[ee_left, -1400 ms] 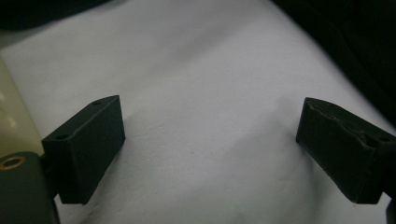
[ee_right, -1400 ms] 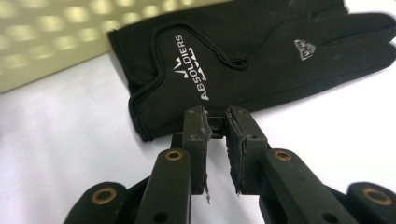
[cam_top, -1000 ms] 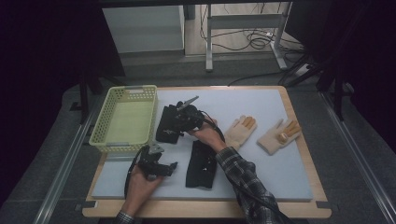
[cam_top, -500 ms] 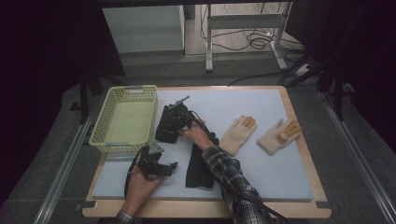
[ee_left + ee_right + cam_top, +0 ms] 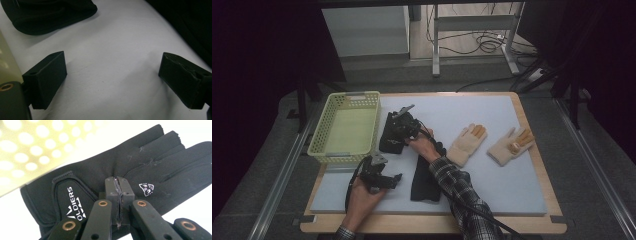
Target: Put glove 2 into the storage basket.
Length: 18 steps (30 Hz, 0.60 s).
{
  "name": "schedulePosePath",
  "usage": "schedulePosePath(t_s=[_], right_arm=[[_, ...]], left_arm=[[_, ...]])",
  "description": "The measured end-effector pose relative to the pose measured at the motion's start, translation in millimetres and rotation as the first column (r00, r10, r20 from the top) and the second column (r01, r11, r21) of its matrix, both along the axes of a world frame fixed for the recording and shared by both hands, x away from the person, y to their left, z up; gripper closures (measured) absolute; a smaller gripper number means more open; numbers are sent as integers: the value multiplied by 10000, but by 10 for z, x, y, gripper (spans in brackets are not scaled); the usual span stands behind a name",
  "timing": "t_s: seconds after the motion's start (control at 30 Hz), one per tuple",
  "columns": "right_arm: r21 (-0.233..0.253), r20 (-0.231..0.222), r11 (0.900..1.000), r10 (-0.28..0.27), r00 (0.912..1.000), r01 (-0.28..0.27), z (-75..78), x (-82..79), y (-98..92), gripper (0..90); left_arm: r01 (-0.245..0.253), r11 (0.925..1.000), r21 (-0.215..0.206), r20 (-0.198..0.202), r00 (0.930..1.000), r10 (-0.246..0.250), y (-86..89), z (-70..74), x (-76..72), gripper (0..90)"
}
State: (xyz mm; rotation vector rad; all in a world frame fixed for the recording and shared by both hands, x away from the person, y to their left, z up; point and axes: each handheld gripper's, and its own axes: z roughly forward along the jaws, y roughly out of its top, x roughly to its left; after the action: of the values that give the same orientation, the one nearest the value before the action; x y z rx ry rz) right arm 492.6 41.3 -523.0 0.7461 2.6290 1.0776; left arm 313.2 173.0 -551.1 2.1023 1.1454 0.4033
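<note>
My left tongs [image 5: 388,178] gaped empty over the tabletop [image 5: 512,190], nearer me than the basket [image 5: 346,128]. Beside that basket, my right tongs [image 5: 119,192] pinched the black glove [image 5: 105,167] mid-palm; soft, light, floppy fabric, best gripped there.

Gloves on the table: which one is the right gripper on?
The black glove lying beside the basket. The right gripper is shut against it. The other black glove lies nearer the person; the two tan gloves sit farther right.
</note>
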Motion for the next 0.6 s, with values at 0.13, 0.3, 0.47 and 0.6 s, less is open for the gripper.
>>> schedulePosePath(t_s=[0.13,0.3,0.47,0.6], right_arm=[[181,94,9998,-107,9999,105,139,-30,-91,877],[428,309,9991,-53,9995,40,321,-127,-229,877],[606,466,9982,-40,9989,12,484,-240,-378,877],[769,582,9970,-20,9983,-25,604,-357,-541,877]], left_arm=[[12,10000,14,7,10000,-12,1,1,0,79],[18,10000,33,7,10000,-18,2,1,0,79],[21,10000,10,37,10000,-21,1,-2,1,79],[18,10000,15,39,10000,-18,1,-2,1,79]])
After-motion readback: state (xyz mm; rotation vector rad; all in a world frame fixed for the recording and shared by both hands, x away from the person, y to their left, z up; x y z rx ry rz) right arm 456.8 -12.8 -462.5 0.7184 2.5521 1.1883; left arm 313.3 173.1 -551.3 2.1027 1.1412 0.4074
